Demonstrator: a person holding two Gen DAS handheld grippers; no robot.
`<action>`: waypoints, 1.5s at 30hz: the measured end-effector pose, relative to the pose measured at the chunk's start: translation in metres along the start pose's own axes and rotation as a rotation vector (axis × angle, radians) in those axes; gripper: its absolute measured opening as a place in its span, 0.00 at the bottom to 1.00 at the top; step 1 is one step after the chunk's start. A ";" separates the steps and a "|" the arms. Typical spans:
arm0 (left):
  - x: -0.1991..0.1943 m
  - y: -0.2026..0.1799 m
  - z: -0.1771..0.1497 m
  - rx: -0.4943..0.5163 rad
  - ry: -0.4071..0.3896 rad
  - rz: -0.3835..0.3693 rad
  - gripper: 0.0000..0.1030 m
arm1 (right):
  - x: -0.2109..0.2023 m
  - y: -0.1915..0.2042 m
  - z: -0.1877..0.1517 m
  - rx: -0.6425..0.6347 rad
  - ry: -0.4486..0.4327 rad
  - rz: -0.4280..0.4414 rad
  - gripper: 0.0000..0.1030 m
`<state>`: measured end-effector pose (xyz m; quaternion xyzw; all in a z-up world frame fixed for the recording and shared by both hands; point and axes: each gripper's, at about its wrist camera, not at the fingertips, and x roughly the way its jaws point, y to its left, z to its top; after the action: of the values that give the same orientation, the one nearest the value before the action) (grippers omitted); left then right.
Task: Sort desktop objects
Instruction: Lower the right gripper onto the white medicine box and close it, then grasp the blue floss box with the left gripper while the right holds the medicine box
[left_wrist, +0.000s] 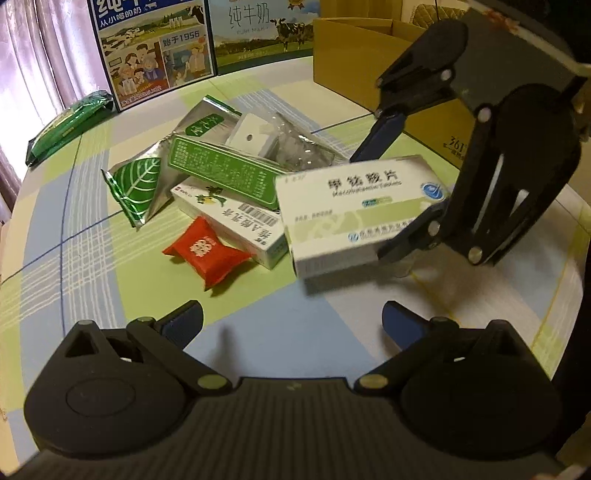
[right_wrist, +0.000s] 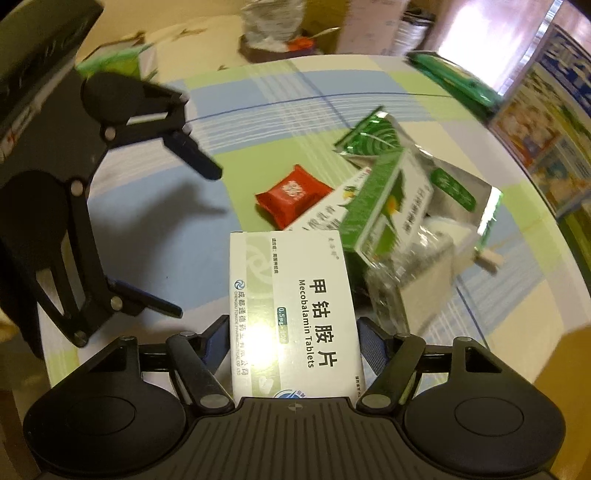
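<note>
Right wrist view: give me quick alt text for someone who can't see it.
The right gripper holds a white Mecobalamin Tablets box lengthwise between its fingers, above a checked tablecloth. Beyond it lie a red candy packet, a green box and foil pouches in a pile; the open left gripper is at left.

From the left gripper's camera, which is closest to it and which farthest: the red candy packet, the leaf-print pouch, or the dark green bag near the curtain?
1. Red candy packet, just ahead, slightly left.
2. Leaf-print pouch, farther back, left.
3. Dark green bag, far left by the curtain.
</note>
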<state>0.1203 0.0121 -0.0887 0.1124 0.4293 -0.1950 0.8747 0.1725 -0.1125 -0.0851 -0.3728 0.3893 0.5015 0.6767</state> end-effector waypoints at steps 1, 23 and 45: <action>0.000 -0.002 0.001 -0.003 0.000 -0.002 0.97 | -0.004 -0.002 -0.003 0.024 -0.005 -0.007 0.67; 0.033 -0.064 0.035 -0.179 -0.102 0.020 0.93 | -0.077 -0.038 -0.070 0.399 -0.097 -0.146 0.67; 0.027 -0.045 0.017 -0.165 0.006 0.141 0.65 | -0.070 -0.035 -0.084 0.532 -0.139 -0.103 0.67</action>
<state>0.1276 -0.0411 -0.1008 0.0706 0.4374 -0.0965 0.8913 0.1799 -0.2220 -0.0534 -0.1658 0.4406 0.3711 0.8004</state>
